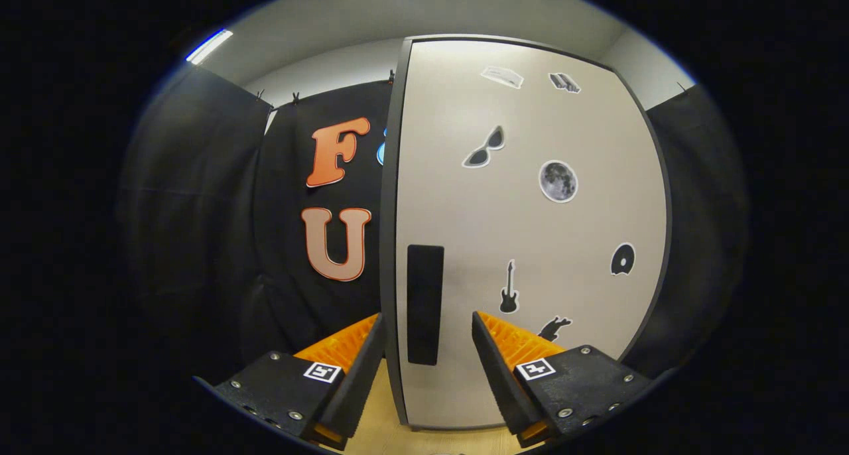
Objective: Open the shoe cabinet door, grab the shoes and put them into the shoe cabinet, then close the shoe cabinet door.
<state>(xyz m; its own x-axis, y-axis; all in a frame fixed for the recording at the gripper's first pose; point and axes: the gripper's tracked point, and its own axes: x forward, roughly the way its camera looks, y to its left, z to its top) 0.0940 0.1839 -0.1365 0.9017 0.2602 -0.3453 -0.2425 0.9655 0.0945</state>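
- Dead ahead, twelve o'clock: shoe cabinet door, shut; rigid, smooth panel, likely light-swinging.
- Hold point: dark recessed handle, by its left edge.
- My gripper: fingers spread, empty, straddling that handle.

Pale wooden floor under the upright shoe cabinet

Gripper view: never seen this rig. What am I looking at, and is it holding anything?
This is a fisheye camera riding on a handheld two-finger gripper; a person carries it, no robot arm. The two wedge shapes at the bottom are its fingers, spread open and holding nothing. Just ahead stands the shoe cabinet door, pale and decorated with stickers. Its dark vertical handle sits between the fingers, near the door's left edge. I cannot tell whether the fingers touch it yet. A strip of wooden floor shows below.
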